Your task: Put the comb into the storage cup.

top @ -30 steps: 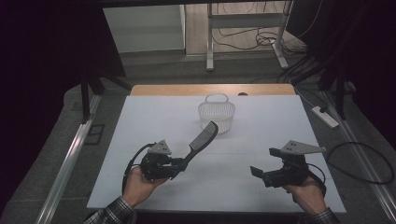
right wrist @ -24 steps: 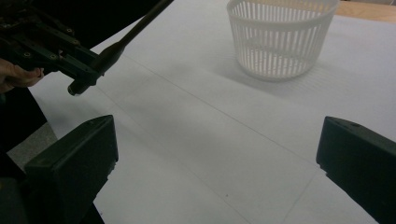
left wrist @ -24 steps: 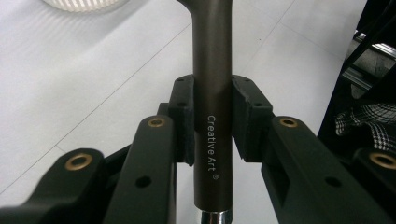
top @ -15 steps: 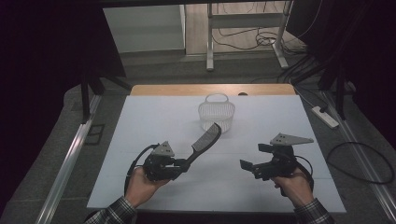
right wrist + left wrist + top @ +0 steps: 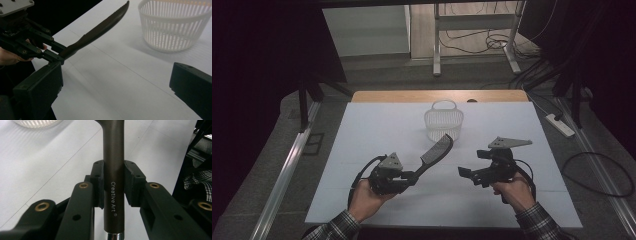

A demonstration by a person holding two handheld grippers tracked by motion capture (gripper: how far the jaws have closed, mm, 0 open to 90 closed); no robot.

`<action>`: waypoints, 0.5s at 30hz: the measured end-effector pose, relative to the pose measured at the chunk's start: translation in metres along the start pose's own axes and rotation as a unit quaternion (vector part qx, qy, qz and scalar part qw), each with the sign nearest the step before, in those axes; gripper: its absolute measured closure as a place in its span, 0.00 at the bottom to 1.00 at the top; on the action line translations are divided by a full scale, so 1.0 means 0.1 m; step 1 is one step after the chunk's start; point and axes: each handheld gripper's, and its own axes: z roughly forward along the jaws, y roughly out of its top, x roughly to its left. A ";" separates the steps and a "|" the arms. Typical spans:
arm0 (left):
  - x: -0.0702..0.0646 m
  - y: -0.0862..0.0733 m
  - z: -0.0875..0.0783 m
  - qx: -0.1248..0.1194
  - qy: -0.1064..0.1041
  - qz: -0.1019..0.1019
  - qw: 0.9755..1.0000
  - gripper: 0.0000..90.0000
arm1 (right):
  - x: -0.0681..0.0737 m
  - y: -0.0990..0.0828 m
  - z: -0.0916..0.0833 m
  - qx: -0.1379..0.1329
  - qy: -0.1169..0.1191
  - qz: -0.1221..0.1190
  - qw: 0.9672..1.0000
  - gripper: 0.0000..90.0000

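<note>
In my left gripper view, mid-frame, I read "Creative Art ®" in pale letters running along the dark utensil handle (image 5: pixel 113 182). I find no other text.

We read this place as a lab or test room set up for recording. The wooden worktop (image 5: pixel 437 95) is covered by a plain white sheet (image 5: pixel 377 130) and stands on a grey carpeted floor (image 5: pixel 272 165). Around it we see dark metal stands (image 5: pixel 303 107) at the left and black drapes or panels that leave the sides in shadow. Behind the worktop stands a white metal table frame (image 5: pixel 436 45), with black cables (image 5: pixel 477 42) trailing loose under it. A white power strip (image 5: pixel 560 125) lies on the floor at the right, near another looped black cable (image 5: pixel 597 170). Aluminium rails (image 5: pixel 287 170) run along both sides of the worktop.
</note>
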 end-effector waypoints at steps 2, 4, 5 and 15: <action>-0.01 0.00 0.00 -0.001 -0.001 0.001 1.000 0.80 | 0.00 0.01 0.02 0.001 0.002 0.000 1.000 0.00; -0.01 0.01 0.00 -0.002 -0.003 0.003 1.000 0.80 | 0.00 0.03 0.08 0.003 0.010 0.002 1.000 0.00; -0.01 0.01 0.00 -0.002 -0.003 0.003 1.000 0.80 | 0.00 0.03 0.08 0.003 0.010 0.002 1.000 0.00; -0.04 0.02 0.01 -0.007 -0.008 0.009 1.000 0.80 | 0.00 0.13 0.22 0.016 0.034 0.023 0.999 0.00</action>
